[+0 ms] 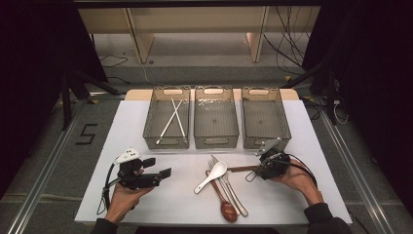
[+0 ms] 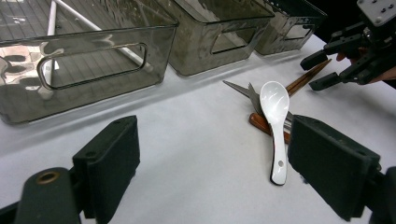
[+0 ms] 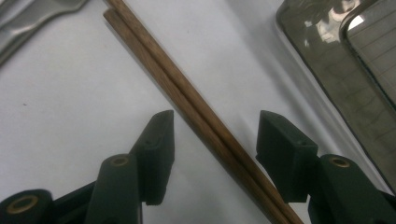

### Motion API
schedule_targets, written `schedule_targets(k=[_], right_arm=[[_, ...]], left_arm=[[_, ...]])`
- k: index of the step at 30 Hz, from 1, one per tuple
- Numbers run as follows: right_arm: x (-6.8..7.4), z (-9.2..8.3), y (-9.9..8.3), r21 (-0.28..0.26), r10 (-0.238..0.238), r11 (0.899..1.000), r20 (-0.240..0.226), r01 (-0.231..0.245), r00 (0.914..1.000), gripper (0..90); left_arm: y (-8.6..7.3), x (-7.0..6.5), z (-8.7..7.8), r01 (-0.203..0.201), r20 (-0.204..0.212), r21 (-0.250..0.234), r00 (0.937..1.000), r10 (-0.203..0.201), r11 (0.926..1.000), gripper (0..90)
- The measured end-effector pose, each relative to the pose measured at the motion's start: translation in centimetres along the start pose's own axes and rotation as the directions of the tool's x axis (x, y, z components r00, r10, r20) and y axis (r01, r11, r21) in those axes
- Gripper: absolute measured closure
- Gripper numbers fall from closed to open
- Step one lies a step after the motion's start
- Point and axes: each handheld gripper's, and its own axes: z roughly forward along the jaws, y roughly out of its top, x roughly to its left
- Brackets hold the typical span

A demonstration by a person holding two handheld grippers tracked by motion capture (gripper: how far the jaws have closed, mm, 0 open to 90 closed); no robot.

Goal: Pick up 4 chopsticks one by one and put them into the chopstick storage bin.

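A pair of brown wooden chopsticks lies on the white table, just right of the utensil pile. My right gripper straddles them near one end, open, with a gap on each side of the sticks. In the high view that gripper sits at the right, in front of the right bin, around the chopsticks. My left gripper is held at the front left, open and holding nothing. In the left gripper view its jaws point toward a white spoon, some way off.
Three grey see-through bins stand in a row at the back; the left bin holds two white chopsticks, and the middle bin and right bin look bare. A white spoon, a brown spoon and metal cutlery lie crossed mid-table.
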Motion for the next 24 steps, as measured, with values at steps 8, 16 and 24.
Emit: schedule_targets(k=[8,16,24], right_arm=[[0.5,-0.1,0.0,0.022,-0.041,0.999,-0.042,0.042,0.9983,54.0],[0.4,-0.1,0.1,0.043,-0.019,0.999,-0.078,0.022,0.9968,64.2],[1.2,-0.8,0.5,0.179,-0.075,0.98,-0.096,0.091,0.9926,72.6]], left_arm=[[-0.1,0.0,0.1,0.003,0.0,0.009,1.0,-0.003,1.0,16.5],[-0.1,0.1,0.2,0.007,0.002,0.011,1.0,-0.007,0.9999,16.5],[-0.2,0.2,0.2,0.002,0.002,0.02,1.0,-0.002,0.9998,16.5]])
